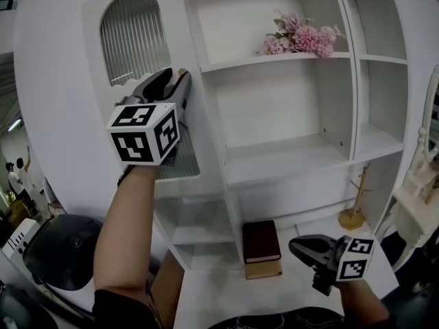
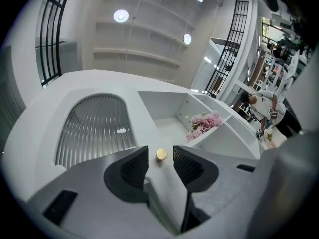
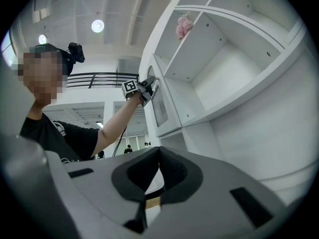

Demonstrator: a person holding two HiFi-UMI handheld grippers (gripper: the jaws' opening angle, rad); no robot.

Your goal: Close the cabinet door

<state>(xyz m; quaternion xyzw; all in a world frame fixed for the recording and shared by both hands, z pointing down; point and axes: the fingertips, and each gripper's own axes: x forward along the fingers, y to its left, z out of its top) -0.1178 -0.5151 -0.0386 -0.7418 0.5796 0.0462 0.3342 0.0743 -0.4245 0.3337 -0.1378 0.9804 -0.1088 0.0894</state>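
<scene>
Cabinet door (image 1: 79, 94): swung open at 9 o'clock of the shelves, with an arched ribbed glass panel (image 1: 130, 36).
Left gripper (image 1: 173, 81): raised at 10 o'clock in the head view, at the door's free edge. The claw is spread, with the brass knob (image 2: 161, 154) in the gap at 12 o'clock. Neither pad seems to touch it.
Right gripper (image 1: 296, 245): low at 5 o'clock, claw pressed together on nothing, near the stacked books (image 1: 261, 247).
Risk, slip: if the claw closes off-centre, the small round knob could squirt out and the door would stay open.
Risk, push: a shove on the door's edge without a hold might swing it too fast against the frame, jolting the pink flowers (image 1: 302, 36) on the shelf.
Only in the left gripper view: the knob itself, which the gripper hides in the head view.
Only in the right gripper view: the door (image 3: 160, 106) side-on, standing out from the cabinet.
</scene>
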